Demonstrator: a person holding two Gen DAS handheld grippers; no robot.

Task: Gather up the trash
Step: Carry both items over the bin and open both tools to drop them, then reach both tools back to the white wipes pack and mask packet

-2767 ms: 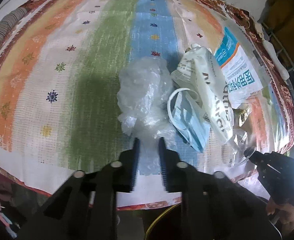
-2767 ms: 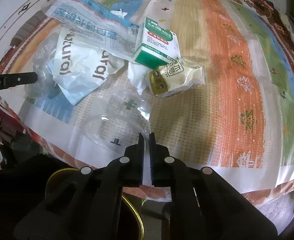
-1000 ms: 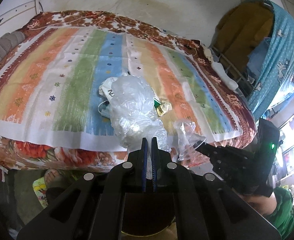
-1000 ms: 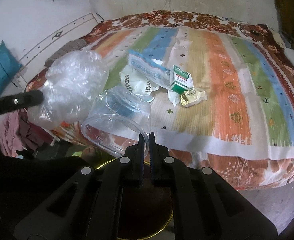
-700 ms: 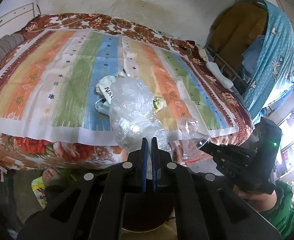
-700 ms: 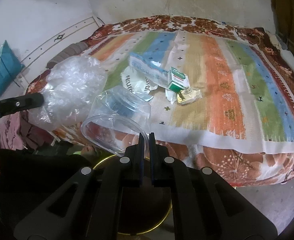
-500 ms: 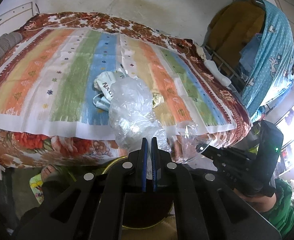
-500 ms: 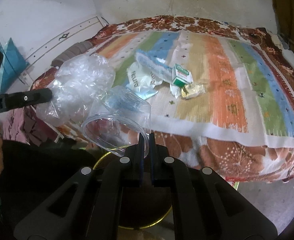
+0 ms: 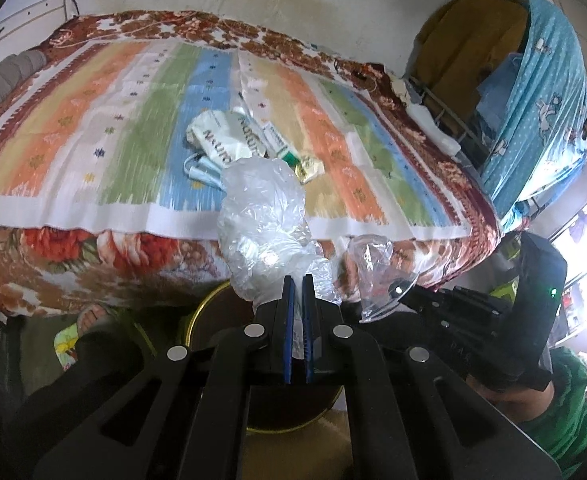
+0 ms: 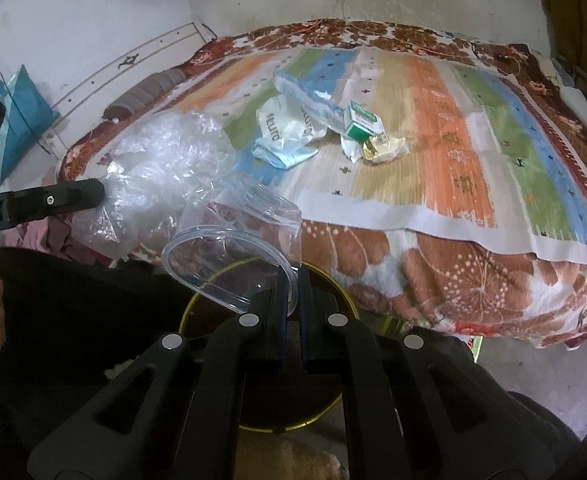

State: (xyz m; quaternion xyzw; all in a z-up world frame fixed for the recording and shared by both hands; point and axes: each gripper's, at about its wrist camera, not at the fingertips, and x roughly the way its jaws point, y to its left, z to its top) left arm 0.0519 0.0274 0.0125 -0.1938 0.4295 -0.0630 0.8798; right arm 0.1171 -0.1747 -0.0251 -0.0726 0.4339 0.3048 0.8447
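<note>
A: What do you hold now?

B: My left gripper [image 9: 297, 280] has its jaws closed on a crumpled clear plastic bag [image 9: 263, 216]. It is thin, wrinkled and shiny film, bunched into a long lump. Its long axis runs away from my jaws toward the bed [image 9: 141, 120], and the wide end is the far one. My right gripper [image 10: 291, 272] has its jaws closed on the rim of a clear plastic cup [image 10: 233, 232].

A: Which way does the cup point?

B: It lies tilted. The round open mouth faces toward me and to the left, and the flat bottom points away, toward the bed. The wall is smooth, hard-looking and see-through.

A: Where are both, if the bin is the landmark?

B: The bin [image 10: 335, 288] is round and dark inside, with a yellow rim, and it stands on the floor just beside the bed. The cup hangs above its near edge; the bag hangs above it too, beside the cup.

A: And the rest of the trash?

B: Beyond the bin, on the striped cover of the bed: a white wrinkled bag with letters [image 10: 289, 128], a green and white carton [image 10: 361, 122], and a small gold wrapper [image 10: 385, 148], all close together.
</note>
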